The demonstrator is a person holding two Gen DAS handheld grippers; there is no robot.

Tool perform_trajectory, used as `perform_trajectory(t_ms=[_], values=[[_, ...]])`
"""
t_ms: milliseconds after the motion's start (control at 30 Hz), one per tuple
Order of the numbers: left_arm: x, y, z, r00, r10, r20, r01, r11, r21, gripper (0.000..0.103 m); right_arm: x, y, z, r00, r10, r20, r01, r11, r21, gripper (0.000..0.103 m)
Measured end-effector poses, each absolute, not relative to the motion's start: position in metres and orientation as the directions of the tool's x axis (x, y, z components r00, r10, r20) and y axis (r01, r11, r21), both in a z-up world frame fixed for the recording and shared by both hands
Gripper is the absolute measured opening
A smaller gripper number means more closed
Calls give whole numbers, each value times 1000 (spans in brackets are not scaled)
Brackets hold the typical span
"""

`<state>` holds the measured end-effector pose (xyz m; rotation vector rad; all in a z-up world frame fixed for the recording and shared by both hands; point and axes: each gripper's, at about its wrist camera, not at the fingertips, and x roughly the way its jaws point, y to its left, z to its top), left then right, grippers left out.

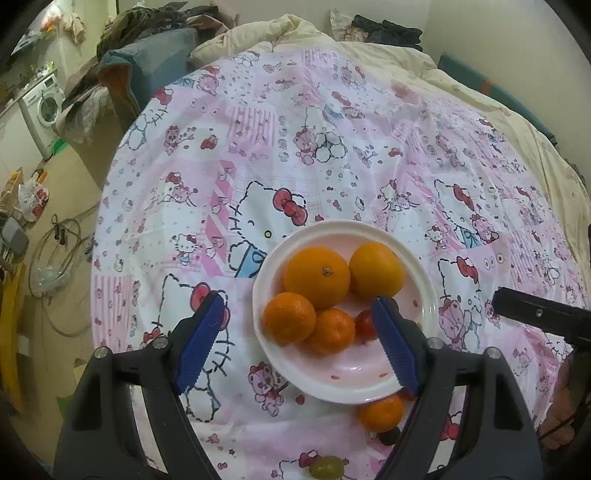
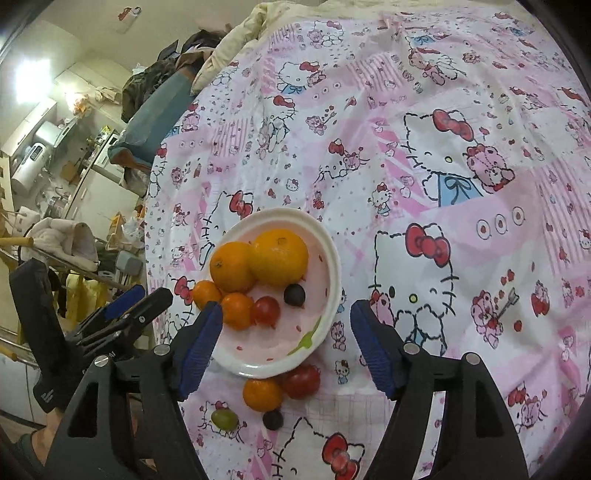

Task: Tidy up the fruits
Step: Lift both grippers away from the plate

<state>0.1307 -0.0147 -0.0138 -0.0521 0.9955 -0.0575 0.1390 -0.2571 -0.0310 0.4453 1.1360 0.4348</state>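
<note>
A white plate with a pink inside sits on a Hello Kitty sheet. It holds two big oranges, two small tangerines, a red tomato and a dark grape. In front of the plate, on the sheet, lie a tangerine, a tomato, a green grape and a dark grape. My left gripper hovers open over the plate's near left side, nothing between its blue pads. My right gripper hangs open above the plate's near edge, holding nothing.
The sheet covers a bed with a cream quilt at the far end. Clothes are piled at the far left. The bed's left edge drops to a cluttered floor with cables and a washing machine.
</note>
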Motion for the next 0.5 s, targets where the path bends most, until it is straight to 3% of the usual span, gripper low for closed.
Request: perform_trajectory(t_ms=[500], values=[[84, -8, -9, 510, -102, -854, 2, 993, -117, 79, 96, -275, -15, 383, 543, -748, -72, 824, 561, 74]])
